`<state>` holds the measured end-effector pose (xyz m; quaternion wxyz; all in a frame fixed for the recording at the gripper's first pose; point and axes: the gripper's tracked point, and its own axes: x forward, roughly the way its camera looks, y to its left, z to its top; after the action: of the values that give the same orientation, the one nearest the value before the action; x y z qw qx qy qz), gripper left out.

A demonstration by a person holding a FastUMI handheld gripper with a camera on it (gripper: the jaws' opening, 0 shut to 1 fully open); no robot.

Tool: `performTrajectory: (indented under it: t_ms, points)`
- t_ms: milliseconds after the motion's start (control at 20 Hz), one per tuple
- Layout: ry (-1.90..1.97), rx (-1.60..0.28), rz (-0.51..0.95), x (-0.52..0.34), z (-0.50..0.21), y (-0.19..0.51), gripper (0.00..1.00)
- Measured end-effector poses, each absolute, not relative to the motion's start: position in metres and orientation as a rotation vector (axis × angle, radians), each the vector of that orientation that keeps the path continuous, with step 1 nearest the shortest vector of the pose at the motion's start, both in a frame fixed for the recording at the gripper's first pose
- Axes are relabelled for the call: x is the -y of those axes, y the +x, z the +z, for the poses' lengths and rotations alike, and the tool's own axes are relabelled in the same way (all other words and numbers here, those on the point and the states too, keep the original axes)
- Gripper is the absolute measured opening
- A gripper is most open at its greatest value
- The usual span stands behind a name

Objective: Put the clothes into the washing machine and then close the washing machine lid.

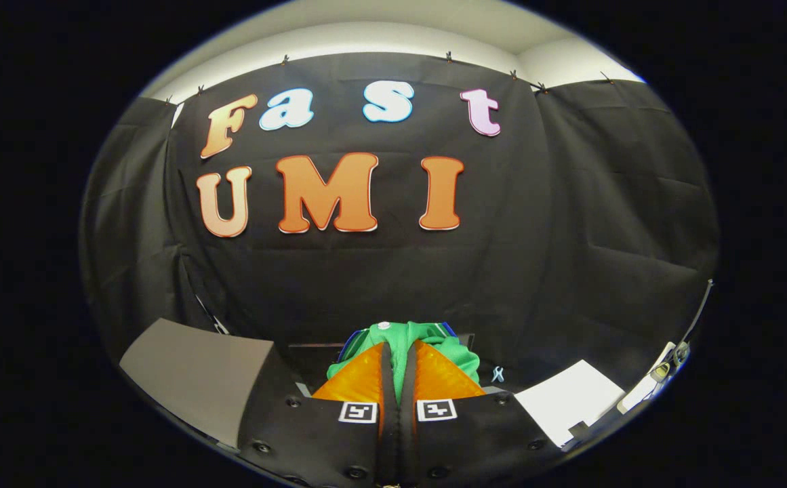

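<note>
Your gripper [397, 359], low in the middle of the frame, is squeezed tight on the soft green cloth garment [434, 342] bunched at its tips, but only a thin fold sits between them, so a quick swing could let it slip out.

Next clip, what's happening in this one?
A handheld gripper has its fingers closed on a green garment, which is pinched between them and bunches up just ahead of the tips. It is held up in front of the booth's black cloth wall. A grey panel sits to one side and a white sheet to the other.
</note>
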<state>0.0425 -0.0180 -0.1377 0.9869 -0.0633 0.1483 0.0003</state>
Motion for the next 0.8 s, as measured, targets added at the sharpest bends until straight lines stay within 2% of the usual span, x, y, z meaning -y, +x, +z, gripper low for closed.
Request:
performTrajectory:
  t_ms: [450, 800]
  points:
    - [-0.110, -0.527, 0.043, 0.073, -0.256, 0.061, 0.08]
    - [-0.114, -0.659, 0.095, 0.071, -0.317, 0.072, 0.08]
